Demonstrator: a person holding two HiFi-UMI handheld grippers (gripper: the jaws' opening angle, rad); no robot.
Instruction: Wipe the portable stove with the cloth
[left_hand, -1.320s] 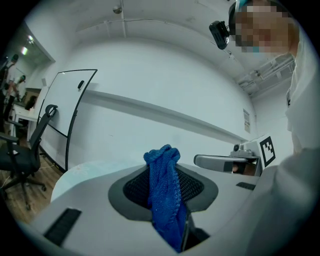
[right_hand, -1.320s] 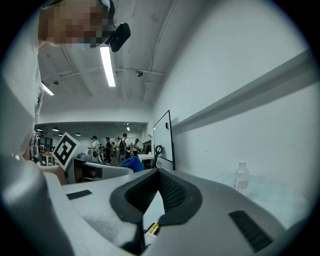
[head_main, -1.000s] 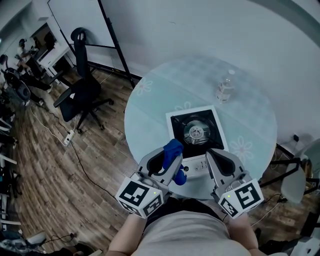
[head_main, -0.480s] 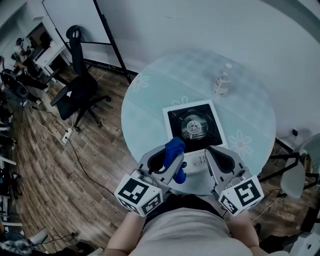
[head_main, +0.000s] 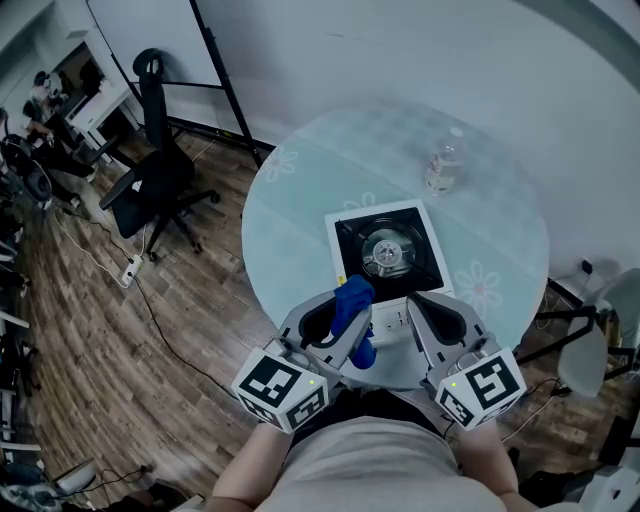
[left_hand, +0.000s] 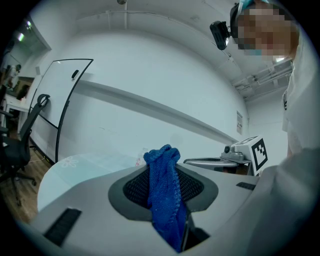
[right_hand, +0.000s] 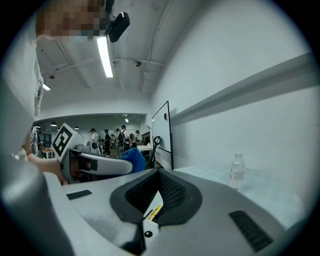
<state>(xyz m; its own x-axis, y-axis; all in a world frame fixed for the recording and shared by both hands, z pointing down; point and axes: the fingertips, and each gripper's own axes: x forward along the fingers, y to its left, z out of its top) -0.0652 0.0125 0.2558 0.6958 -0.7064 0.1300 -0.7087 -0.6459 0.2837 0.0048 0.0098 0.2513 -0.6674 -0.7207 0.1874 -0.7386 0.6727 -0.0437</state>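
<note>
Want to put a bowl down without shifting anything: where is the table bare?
The table is bare left of the stove, behind it up to the bottle, and right of it. Crowded: the near edge, where the left gripper with the cloth and the right gripper hover.

The person wears a light grey shirt (head_main: 372, 466). The left gripper (head_main: 335, 312) and the right gripper (head_main: 440, 318) look alike: bulky, rounded shells of smooth pale grey plastic. At the back of each sits a cube with black-and-white square markers, one on the left (head_main: 279, 389) and one on the right (head_main: 484, 388), each with a tiny green light showing on it. Inside, the jaws are lined with black ribbed pads (left_hand: 136, 187) set in a scooped hollow. Flat black rectangular insets (right_hand: 249, 230) are let into the outer grey faces. A small black camera (left_hand: 218, 33) is worn on the head.
</note>
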